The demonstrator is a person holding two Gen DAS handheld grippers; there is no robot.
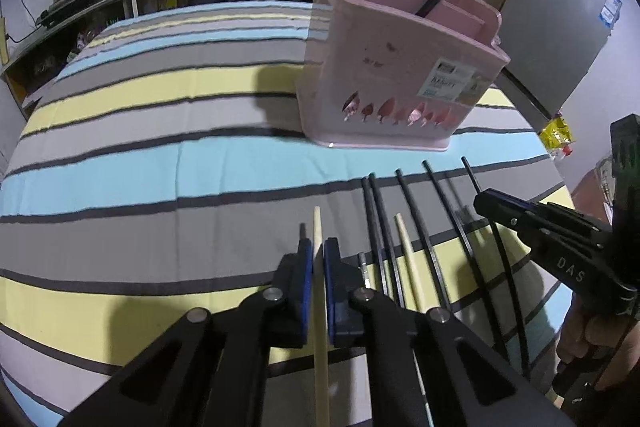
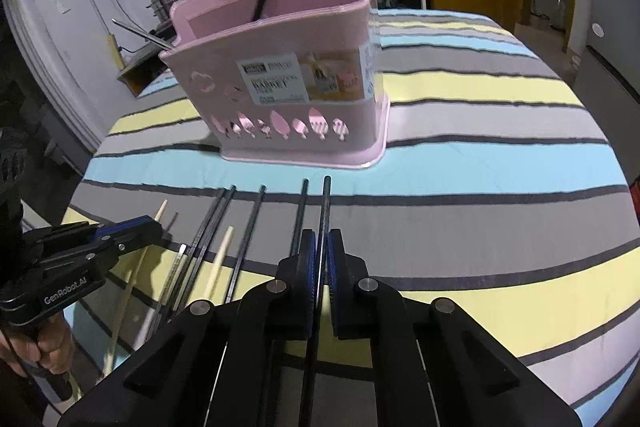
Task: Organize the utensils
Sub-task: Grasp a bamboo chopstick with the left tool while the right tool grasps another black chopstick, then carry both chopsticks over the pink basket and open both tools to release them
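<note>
We see our left gripper (image 1: pixel 317 259) built of matte black linkage arms with round silver pivot pins and blue ribbed pads. Our right gripper (image 2: pixel 321 251) matches it. White lettering reads "GenRobot.AI" on the left body, "DAS" on the right, and bare fingers (image 2: pixel 44 347) wrap the black handle.

Left hand-held gripper (image 1: pixel 318 259) and right hand-held gripper (image 2: pixel 321 255) both clamped, low.
</note>
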